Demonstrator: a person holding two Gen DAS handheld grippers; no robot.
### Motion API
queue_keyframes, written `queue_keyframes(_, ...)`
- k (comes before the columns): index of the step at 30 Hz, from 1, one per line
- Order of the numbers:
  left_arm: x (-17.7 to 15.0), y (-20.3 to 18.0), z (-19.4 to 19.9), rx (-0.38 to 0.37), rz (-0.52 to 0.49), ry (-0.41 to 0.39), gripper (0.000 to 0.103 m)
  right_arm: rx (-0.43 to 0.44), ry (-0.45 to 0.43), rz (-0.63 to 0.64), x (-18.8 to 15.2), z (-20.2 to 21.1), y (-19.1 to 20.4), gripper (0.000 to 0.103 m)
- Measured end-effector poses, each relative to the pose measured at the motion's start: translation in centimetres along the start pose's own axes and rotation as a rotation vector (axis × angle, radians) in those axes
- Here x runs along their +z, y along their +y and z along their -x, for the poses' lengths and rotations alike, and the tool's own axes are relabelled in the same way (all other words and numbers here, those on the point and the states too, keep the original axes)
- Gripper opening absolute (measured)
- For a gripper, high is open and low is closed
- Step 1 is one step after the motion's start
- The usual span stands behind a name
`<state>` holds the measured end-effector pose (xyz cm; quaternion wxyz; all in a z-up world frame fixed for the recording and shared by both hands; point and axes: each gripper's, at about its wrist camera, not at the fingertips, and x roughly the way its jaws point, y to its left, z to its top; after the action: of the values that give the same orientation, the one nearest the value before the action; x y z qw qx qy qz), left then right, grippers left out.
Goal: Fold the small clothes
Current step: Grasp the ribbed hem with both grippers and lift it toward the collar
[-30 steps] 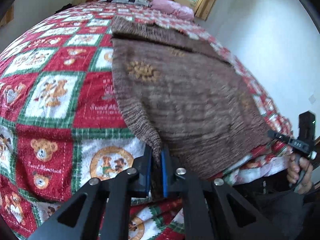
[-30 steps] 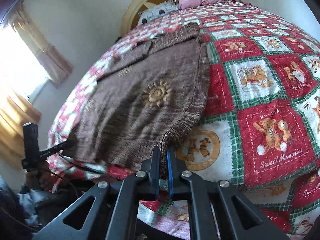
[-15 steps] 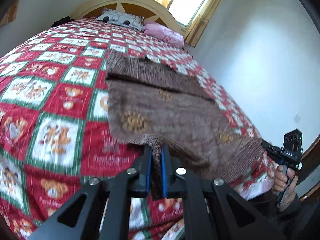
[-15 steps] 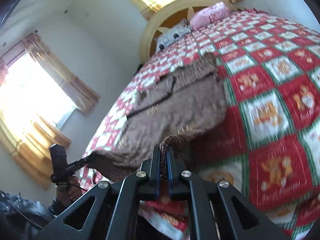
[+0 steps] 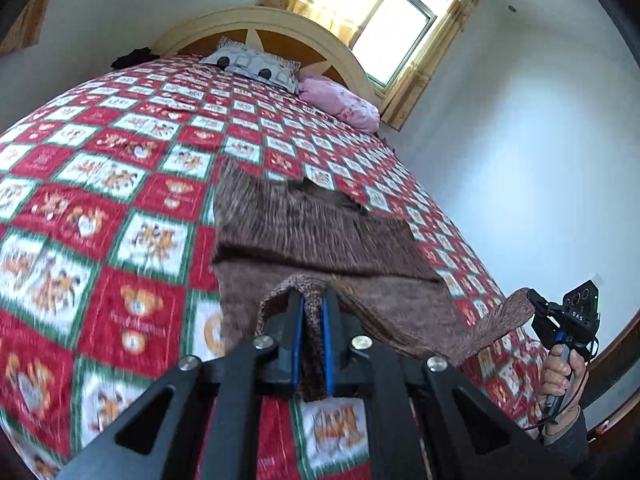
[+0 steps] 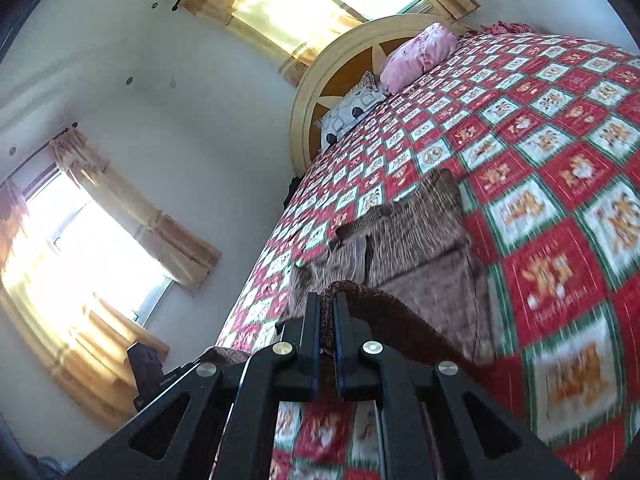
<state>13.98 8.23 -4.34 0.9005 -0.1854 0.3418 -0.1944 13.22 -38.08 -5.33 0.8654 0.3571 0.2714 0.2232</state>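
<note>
A brown knitted sweater (image 5: 312, 232) lies on the bed, its near hem lifted off the blanket. My left gripper (image 5: 311, 300) is shut on one hem corner, the knit bunched between its blue pads. My right gripper (image 6: 327, 304) is shut on the other hem corner; in the left wrist view the right gripper (image 5: 534, 300) sits at the far right, held by a hand, with the hem stretched to it. In the right wrist view the sweater (image 6: 416, 248) shows its sleeves folded across the upper body.
The bed carries a red, green and white teddy-bear blanket (image 5: 100, 216). A patterned pillow (image 5: 252, 66) and a pink pillow (image 5: 340, 100) lie by the cream headboard (image 5: 280, 26). Curtained windows (image 6: 80, 248) stand on the walls.
Both grippers have risen and moved toward the headboard, carrying the sweater's hem up and over its body. The views now show more wall and window.
</note>
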Motion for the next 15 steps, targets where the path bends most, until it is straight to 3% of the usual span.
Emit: queue_keyframes(15,7.9,1.8,-5.8,0.047,-0.011,-0.026,0.009,-0.030,-0.001,-0.061,8.5,-7.6,-2.3,0.005)
